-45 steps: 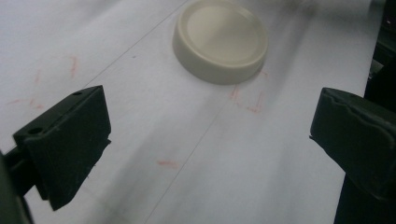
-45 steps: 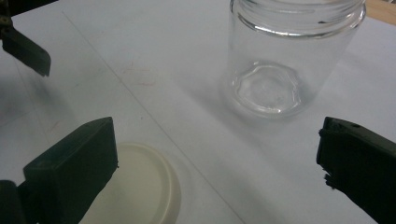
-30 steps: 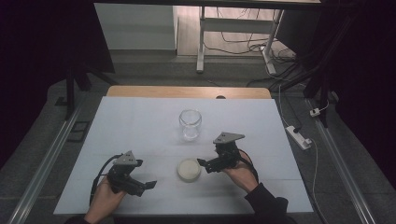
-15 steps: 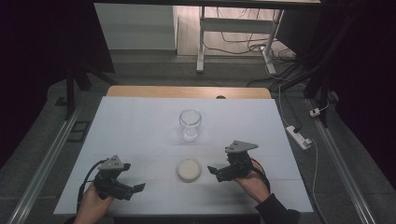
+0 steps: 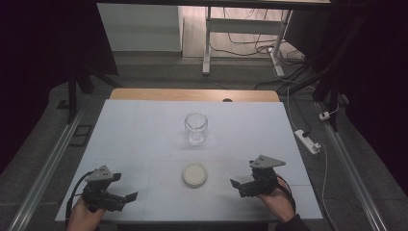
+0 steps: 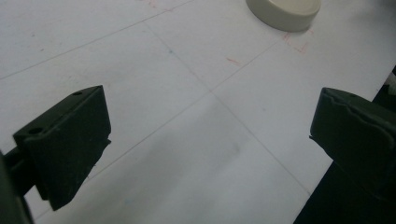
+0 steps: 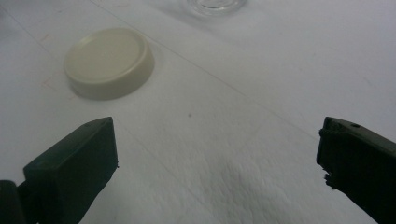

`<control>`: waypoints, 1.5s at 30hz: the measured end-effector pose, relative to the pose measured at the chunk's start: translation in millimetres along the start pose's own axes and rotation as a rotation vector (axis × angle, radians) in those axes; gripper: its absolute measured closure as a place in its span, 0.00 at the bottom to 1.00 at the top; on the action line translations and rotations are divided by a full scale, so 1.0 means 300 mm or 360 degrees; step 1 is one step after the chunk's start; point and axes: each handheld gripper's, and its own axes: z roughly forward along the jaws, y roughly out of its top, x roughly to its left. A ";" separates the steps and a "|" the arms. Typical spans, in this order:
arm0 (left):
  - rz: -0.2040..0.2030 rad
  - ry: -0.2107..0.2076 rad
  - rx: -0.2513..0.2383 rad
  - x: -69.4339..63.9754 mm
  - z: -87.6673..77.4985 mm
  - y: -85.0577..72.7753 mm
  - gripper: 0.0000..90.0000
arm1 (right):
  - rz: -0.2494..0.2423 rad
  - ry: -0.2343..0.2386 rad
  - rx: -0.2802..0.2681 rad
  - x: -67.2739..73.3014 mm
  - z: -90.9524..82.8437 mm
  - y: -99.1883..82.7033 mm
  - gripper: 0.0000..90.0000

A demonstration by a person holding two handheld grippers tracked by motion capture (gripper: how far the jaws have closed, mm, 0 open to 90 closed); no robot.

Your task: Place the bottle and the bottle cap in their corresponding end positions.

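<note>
White table (image 5: 144, 144), power strip (image 5: 307, 141) alongside.

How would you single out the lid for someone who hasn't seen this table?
Start at the white table, then find the clear glass jar standing near its middle. Nearer the person, apart from the jar, lies the lid: a flat, round, cream disc, opaque and low where the jar is tall and see-through.

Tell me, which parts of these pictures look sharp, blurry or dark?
High view: table bright, surroundings nearly black, glass jar faint. Left gripper view: jaws fairly crisp, cream lid soft. Right gripper view: lid soft, near jaws blurred.
</note>
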 end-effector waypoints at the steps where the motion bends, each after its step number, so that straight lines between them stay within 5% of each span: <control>1: -0.0007 0.0005 -0.0005 0.002 -0.005 -0.005 0.00 | 0.0002 -0.0009 -0.0001 -0.002 -0.006 -0.006 0.00; 23: -0.0131 0.0110 -0.0039 0.037 -0.081 -0.090 0.00 | 0.0193 -0.0189 -0.0003 -0.063 -0.169 -0.163 0.00; 45: -0.0175 0.0234 0.0040 0.051 -0.112 -0.137 0.00 | 0.0237 -0.0285 0.0035 -0.053 -0.227 -0.200 0.00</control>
